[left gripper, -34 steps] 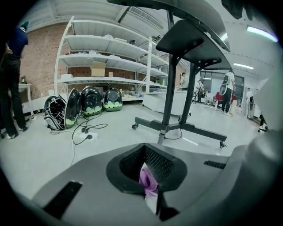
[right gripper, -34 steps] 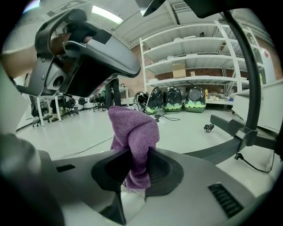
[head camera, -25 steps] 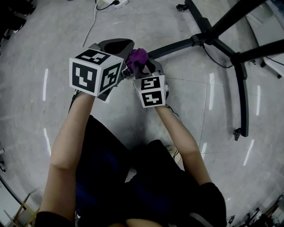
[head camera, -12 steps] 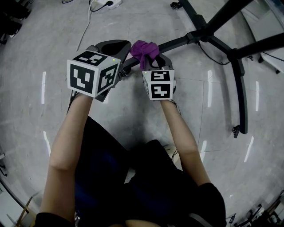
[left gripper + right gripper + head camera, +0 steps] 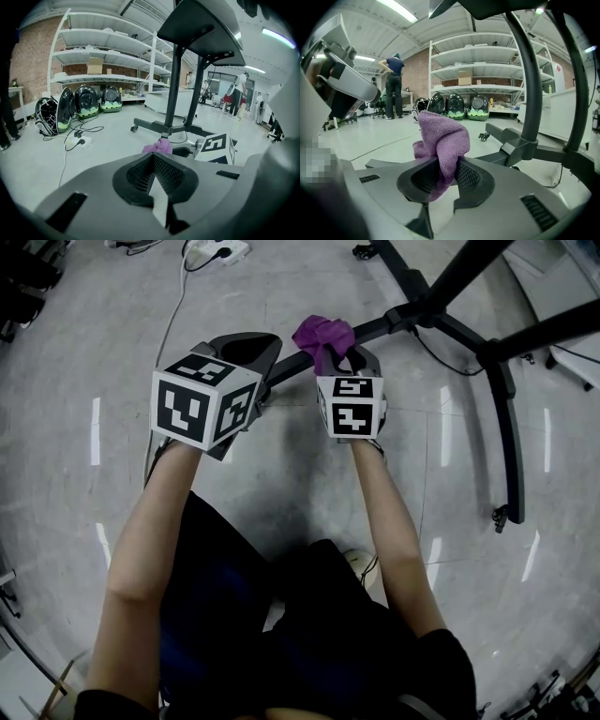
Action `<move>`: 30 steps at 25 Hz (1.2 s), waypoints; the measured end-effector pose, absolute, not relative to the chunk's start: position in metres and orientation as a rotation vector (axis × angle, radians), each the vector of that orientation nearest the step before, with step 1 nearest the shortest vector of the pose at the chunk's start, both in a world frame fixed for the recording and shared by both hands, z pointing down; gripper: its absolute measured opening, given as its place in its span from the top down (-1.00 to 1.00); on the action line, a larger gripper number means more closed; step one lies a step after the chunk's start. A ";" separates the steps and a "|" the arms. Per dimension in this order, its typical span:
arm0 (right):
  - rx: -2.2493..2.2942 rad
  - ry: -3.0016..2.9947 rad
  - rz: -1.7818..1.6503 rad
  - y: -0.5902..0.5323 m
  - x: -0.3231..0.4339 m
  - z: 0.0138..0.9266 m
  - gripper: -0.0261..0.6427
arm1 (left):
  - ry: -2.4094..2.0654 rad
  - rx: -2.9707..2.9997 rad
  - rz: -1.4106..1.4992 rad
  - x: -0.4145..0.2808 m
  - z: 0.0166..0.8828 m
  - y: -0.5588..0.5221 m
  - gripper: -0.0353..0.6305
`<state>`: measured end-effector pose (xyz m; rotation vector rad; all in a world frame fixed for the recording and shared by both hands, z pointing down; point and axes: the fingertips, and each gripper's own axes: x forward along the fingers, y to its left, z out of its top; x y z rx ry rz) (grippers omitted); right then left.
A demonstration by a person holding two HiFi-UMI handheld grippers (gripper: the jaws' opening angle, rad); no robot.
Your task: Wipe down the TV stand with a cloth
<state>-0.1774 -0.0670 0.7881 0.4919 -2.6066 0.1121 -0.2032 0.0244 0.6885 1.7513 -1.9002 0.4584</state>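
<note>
One cloth (image 5: 323, 334) is sitting clamped in the right gripper (image 5: 330, 354); the left gripper (image 5: 251, 345) is riding closed, empty. Press it flat along the TV stand leg (image 5: 405, 313).

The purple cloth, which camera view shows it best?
The right gripper view: the purple cloth fills its middle, bunched and pinched in the jaws of the right gripper. The head view shows a small bunch ahead of that gripper. The left gripper view shows only a small scrap.
</note>
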 end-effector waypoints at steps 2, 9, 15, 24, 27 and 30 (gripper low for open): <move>0.506 -2.609 0.097 -0.075 -0.177 0.785 0.62 | -1.895 1.747 0.469 -0.201 0.691 0.021 0.88; 0.580 -2.584 0.081 -0.117 -0.170 0.784 0.62 | -1.870 1.795 0.514 -0.180 0.693 0.005 0.88; 0.690 -2.550 0.048 -0.158 -0.155 0.784 0.62 | -1.854 1.823 0.602 -0.174 0.701 0.000 0.88; 0.777 -2.486 -0.080 -0.192 -0.147 0.777 0.62 | -1.830 1.836 0.605 -0.170 0.708 -0.005 0.88; 0.822 -2.488 -0.108 -0.201 -0.144 0.769 0.62 | -1.830 1.829 0.609 -0.173 0.709 -0.003 0.88; 0.859 -2.488 -0.106 -0.213 -0.141 0.761 0.62 | -1.837 1.821 0.605 -0.177 0.708 0.000 0.88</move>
